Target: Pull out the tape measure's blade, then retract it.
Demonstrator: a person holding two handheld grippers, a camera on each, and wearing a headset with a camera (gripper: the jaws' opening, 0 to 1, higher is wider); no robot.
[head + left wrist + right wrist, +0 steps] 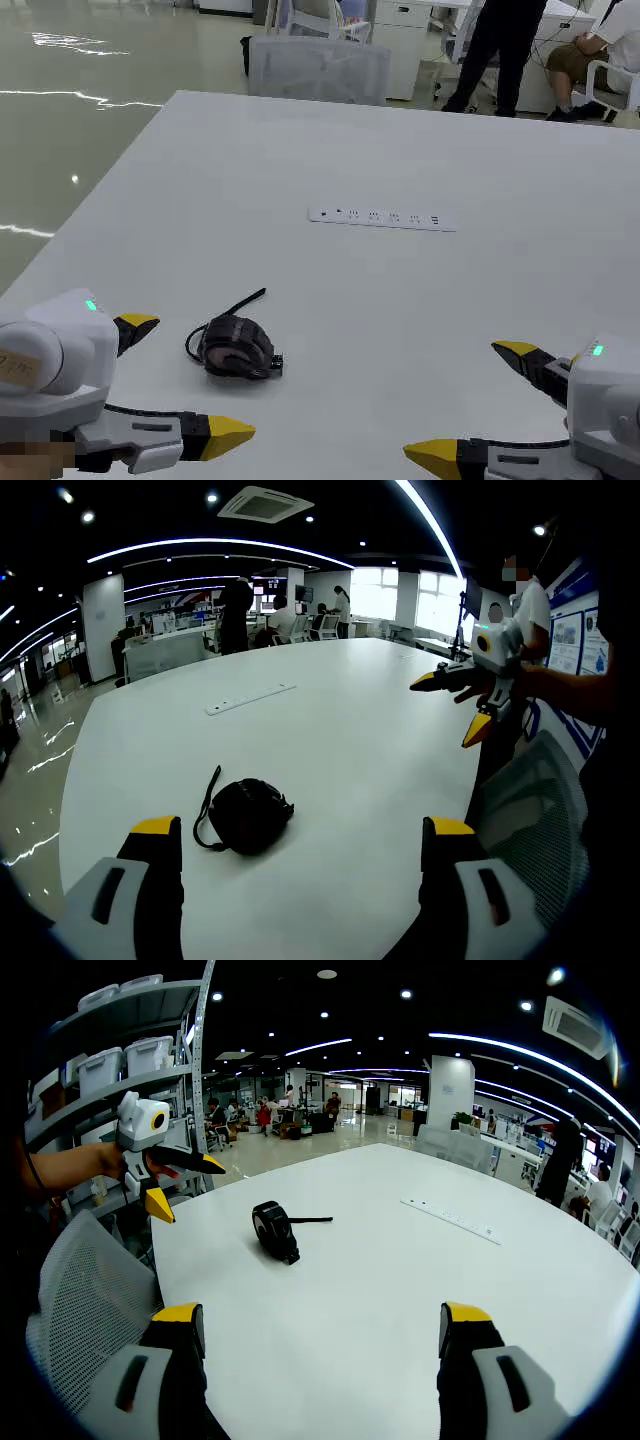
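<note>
Head view: the black tape measure [238, 348] sits on the white table [400, 150] near its front edge, blade inside the case, a black strap [245, 300] trailing toward 1 o'clock. The left gripper [180, 378] hovers just beside it at 8 o'clock, jaws spread and holding nothing. The right gripper [475, 402], also spread wide, is well apart at 3 o'clock. A white power strip [382, 218] lies farther off, between 1 and 2 o'clock.

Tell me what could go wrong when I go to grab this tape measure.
1. The tape measure lies loose on the smooth table, so the open left gripper could push it sliding instead of clamping it.
2. Its strap trails loose beside the case; a jaw might pinch that instead.
</note>
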